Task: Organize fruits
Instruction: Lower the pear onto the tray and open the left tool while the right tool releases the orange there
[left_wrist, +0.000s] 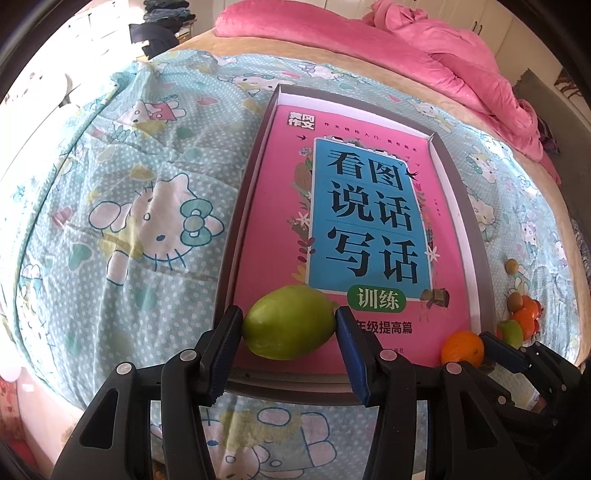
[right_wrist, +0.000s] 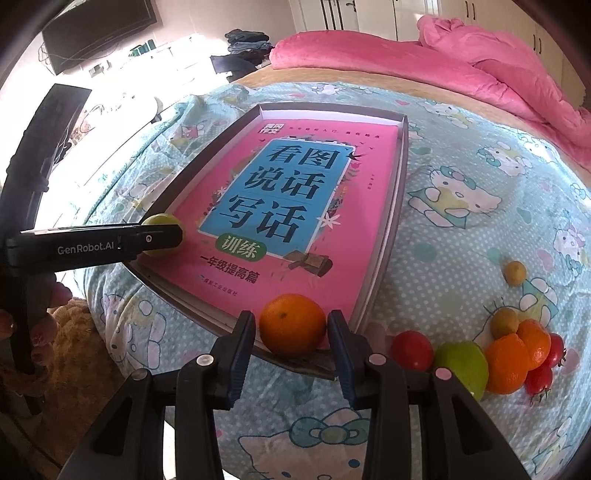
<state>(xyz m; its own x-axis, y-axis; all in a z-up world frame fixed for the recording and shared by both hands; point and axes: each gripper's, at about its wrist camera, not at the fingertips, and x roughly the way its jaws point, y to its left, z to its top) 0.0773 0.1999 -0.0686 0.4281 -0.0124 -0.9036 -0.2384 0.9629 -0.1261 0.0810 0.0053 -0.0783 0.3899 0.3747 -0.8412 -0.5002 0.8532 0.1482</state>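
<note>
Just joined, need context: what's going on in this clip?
A person with a gripper in each hand is sorting fruit on a bed. The left gripper grips a green fruit and the right gripper grips an orange, both at the near end of a shallow box lined with a pink book. More fruit waits in a pile on the quilt to the right.
</note>
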